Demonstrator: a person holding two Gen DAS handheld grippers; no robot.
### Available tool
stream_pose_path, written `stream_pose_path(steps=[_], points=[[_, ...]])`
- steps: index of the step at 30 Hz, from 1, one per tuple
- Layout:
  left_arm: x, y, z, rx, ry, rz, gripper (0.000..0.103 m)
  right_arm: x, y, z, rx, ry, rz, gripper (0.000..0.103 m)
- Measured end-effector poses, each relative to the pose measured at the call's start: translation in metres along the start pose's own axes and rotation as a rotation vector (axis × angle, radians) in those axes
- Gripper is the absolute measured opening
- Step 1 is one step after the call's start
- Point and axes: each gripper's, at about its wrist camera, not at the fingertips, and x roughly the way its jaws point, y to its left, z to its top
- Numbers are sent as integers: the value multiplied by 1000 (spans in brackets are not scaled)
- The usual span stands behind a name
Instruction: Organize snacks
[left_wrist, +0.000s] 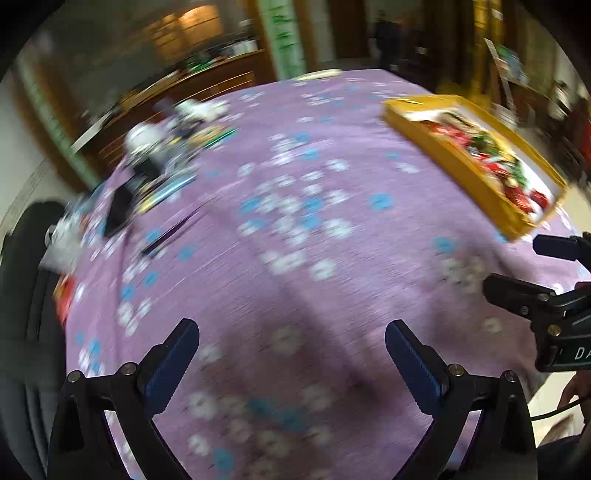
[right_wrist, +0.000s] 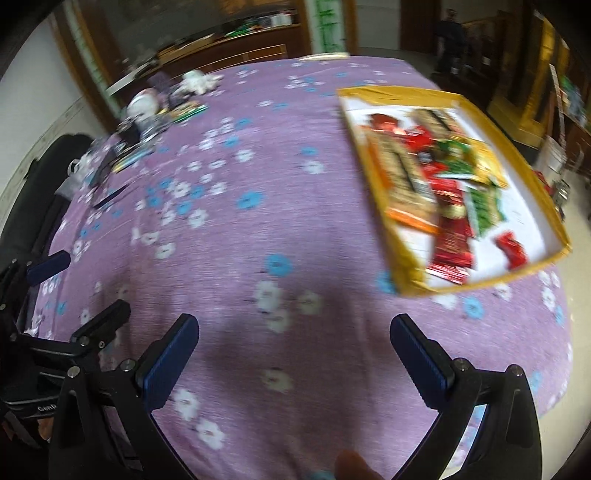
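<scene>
Both the left gripper (left_wrist: 291, 350) and right gripper (right_wrist: 293, 347) are held wide open and empty. The snacks (right_wrist: 443, 184) are piled in the yellow tray (right_wrist: 399, 94) at far right; motion blur suggests a mistimed grab could be caused.

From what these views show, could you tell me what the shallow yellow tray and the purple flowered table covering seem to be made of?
The shallow yellow tray looks like cardboard: thin, straight walls, matte yellow outside, plain white floor inside, like a box lid. The purple flowered table covering appears to be woven fabric: a fine streaky weave, dull finish, printed blue and white blossoms. Motion blur leaves both somewhat uncertain.
</scene>
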Motion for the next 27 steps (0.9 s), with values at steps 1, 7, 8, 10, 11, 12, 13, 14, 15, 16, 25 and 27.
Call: stream_pose_path(steps=[1, 7, 8, 10, 11, 12, 13, 14, 15, 16, 25, 27], points=[[0, 9, -4, -24, 7, 15, 102, 3, 8, 1, -19, 6, 10, 103], [-2, 60, -34, -147, 45, 90, 102, 20, 50, 4, -111, 42, 58, 103], [-1, 65, -36, -162, 51, 97, 102, 22, 56, 5, -124, 47, 60, 103], [4, 73, -39, -177, 65, 113, 102, 26, 62, 7, -136, 55, 67, 103], [7, 77, -39, -184, 74, 112, 102, 28, 64, 8, -140, 59, 69, 103], [9, 80, -38, -195, 79, 110, 102, 31, 66, 9, -145, 64, 68, 103], [10, 83, -36, -205, 79, 109, 102, 33, 67, 12, -148, 67, 67, 103], [13, 86, -33, -216, 80, 105, 102, 34, 68, 14, -151, 67, 69, 103], [15, 87, -30, -219, 81, 106, 102, 35, 70, 16, -156, 64, 71, 103], [16, 88, -27, -222, 79, 109, 102, 37, 72, 20, -166, 62, 66, 103], [43, 80, 8, -246, 81, 67, 102, 54, 72, 53, -211, 38, 22, 103], [52, 76, 13, -248, 92, 53, 102, 58, 70, 58, -213, 39, 20, 103]])
